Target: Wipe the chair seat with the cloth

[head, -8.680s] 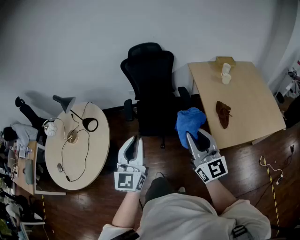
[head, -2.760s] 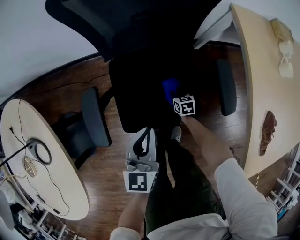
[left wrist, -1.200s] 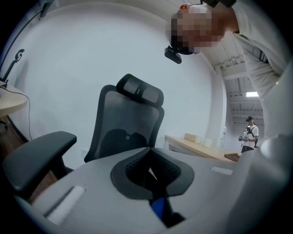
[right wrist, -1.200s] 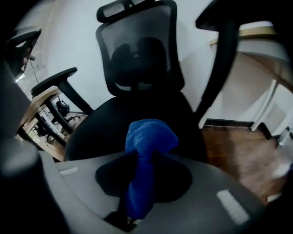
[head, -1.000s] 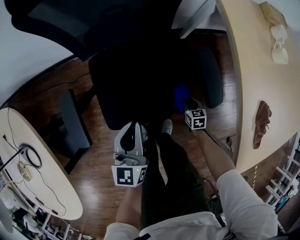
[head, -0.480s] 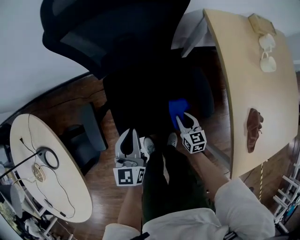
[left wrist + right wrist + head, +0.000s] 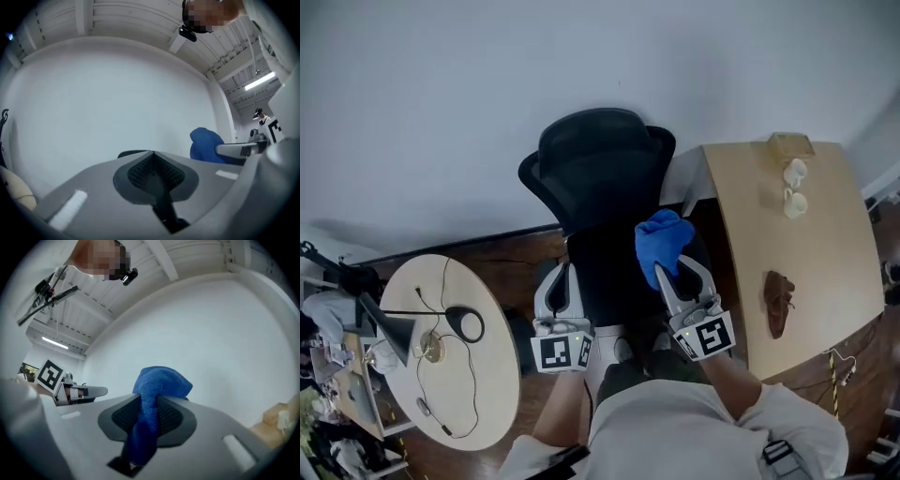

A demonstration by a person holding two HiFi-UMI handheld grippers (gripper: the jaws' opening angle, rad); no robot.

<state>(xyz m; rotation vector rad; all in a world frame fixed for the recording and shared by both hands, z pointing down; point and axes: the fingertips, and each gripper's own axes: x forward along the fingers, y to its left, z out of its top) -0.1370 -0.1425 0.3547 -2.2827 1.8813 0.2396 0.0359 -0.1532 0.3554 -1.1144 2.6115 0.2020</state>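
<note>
My right tool [image 7: 671,274] pinches the blue cloth [image 7: 662,240] in front of the black office chair [image 7: 600,173]; my left tool [image 7: 562,277] is pressed together, empty.

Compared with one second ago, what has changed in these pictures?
The right gripper lifted the blue cloth up off the chair seat and drew back toward the person. It kept its grasp on the blue cloth; the left gripper stayed empty.

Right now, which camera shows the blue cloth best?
The right gripper view: the blue cloth sits mid-picture, pinched in the right claw. The head view shows it small, bunched above that claw. The left gripper view catches only a blue lump at the side.
</note>
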